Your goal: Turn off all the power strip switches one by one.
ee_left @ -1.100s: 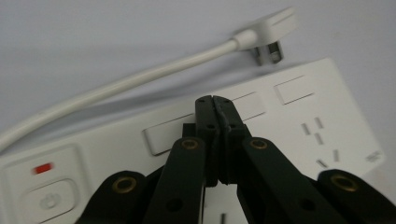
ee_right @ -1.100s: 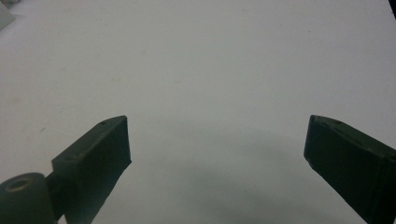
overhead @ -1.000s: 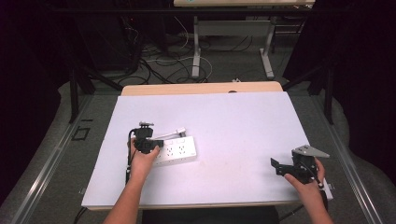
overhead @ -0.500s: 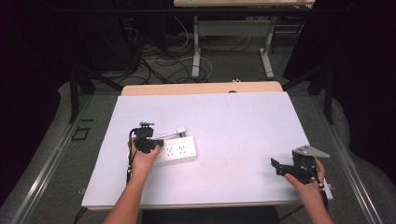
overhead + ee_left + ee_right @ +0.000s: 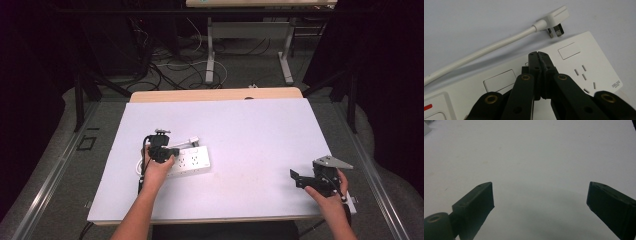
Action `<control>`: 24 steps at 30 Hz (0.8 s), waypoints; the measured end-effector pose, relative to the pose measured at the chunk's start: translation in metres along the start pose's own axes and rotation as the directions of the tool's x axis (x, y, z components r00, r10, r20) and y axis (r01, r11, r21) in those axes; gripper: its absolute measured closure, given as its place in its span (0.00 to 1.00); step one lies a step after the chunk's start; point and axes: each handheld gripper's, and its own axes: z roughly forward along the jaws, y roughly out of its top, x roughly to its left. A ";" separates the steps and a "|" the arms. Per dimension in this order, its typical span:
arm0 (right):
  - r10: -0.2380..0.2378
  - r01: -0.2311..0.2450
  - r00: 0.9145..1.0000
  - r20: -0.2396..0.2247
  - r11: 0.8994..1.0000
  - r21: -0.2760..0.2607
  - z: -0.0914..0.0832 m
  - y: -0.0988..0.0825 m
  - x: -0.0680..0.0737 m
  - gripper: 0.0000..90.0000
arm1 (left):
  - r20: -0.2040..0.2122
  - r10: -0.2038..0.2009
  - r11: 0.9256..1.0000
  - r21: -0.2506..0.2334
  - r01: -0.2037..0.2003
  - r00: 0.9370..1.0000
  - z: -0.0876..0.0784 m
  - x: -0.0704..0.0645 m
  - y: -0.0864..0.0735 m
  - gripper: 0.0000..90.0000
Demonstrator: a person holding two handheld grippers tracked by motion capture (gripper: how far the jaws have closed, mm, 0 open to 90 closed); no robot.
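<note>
Lying on the left half of the white table (image 5: 250, 130), the white power strip (image 5: 189, 161) had its own cable (image 5: 481, 53) curling along its far side, the white plug (image 5: 554, 18) resting just beside the strip's far edge with its pins bare. Nothing else crowded the strip; the table ran bare to the right, and the wooden far edge (image 5: 215, 95) lay well apart from it. Beyond the table stood desk legs and loose cables on the floor. The left gripper (image 5: 538, 53) hung over the strip's face near a switch, jaws pressed together with nothing between them; whether the tips touched the plastic could not be told. The right gripper (image 5: 540, 195) sat near the table's near right corner, well apart from the strip, jaws spread wide over bare tabletop, holding nothing.
</note>
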 end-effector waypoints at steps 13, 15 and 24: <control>0.001 0.000 1.000 -0.008 1.000 0.007 0.000 0.000 0.000 0.08 | 0.011 0.006 1.000 -0.001 -0.006 1.000 0.003 -0.009 0.007 1.00; 0.001 -0.001 1.000 -0.003 1.000 0.001 0.000 0.000 0.000 0.08 | 0.011 0.008 1.000 -0.003 -0.008 1.000 0.005 -0.010 0.007 1.00; 0.008 -0.008 1.000 -0.005 1.000 0.004 -0.001 0.000 0.000 0.08 | 0.010 0.010 1.000 0.009 -0.010 1.000 0.009 -0.011 0.007 1.00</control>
